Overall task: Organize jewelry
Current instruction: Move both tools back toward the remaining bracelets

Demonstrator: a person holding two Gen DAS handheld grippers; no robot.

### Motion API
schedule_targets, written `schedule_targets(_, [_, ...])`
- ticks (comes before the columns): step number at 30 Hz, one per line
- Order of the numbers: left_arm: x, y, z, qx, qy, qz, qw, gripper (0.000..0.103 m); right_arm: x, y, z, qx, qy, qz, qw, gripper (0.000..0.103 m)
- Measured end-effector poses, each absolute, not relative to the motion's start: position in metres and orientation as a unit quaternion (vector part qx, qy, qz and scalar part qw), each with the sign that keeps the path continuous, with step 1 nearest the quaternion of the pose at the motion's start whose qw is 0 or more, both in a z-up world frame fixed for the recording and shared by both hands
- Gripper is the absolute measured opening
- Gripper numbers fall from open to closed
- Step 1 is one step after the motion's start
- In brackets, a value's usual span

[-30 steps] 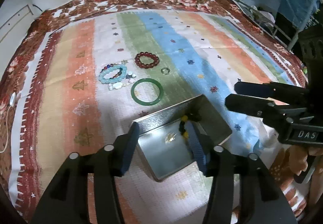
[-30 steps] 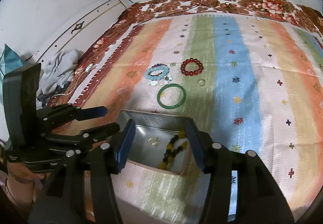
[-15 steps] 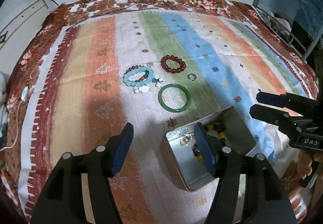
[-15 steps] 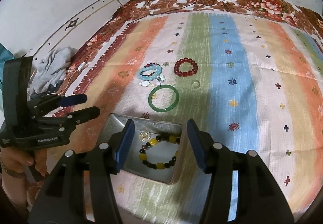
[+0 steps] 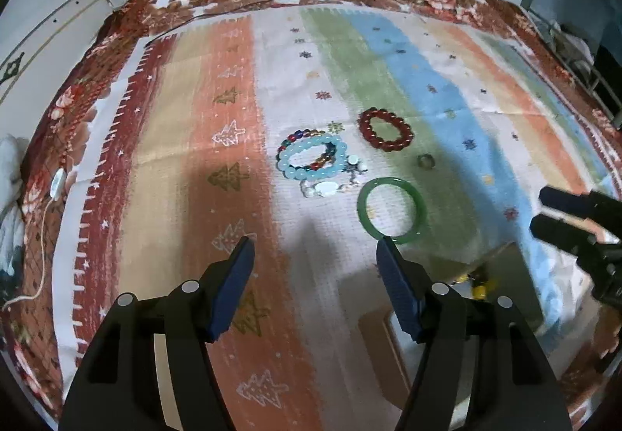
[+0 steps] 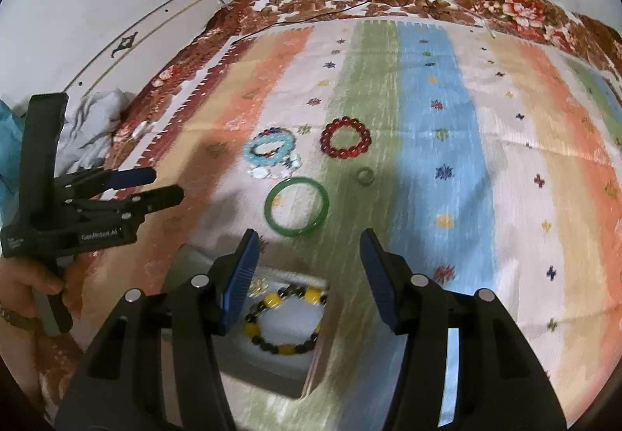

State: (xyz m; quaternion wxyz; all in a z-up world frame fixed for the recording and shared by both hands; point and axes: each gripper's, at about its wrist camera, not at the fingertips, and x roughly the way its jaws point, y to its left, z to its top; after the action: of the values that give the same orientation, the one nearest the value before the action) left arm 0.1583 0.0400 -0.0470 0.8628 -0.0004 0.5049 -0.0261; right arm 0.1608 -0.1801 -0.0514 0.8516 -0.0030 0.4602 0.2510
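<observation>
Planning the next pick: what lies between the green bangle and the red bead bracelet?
Only a small greenish ring, slightly right of the line from the green bangle to the red bead bracelet; otherwise bare cloth, shown in both wrist views.

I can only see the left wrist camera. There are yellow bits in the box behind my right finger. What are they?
Observer: They belong to a bracelet of yellow and dark beads. It lies as a whole loop in the tin.
Operator: Is it all alone in there?
Observer: No. A small pale gold piece lies beside it, partly hidden by a finger of the right gripper.
Operator: Where is that gripper pointing?
Observer: It is open and empty over the tin, and the green bangle lies just past its fingertips.
</observation>
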Motion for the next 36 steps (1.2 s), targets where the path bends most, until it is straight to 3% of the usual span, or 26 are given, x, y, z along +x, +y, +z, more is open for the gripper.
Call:
schedule_targets(10, [0.170,0.041,-0.046,0.006,0.494,-0.010,0.869,0.070,0.186,-0.173,-0.057,-0.022,0.461,0.236,0.855,0.055])
schedule_targets(36, [0.217,0.051,-0.066,-0.005,0.513,0.009,0.859,0.070,0.237,-0.172,-0.074,-0.004,0.481,0.224,0.848,0.055])
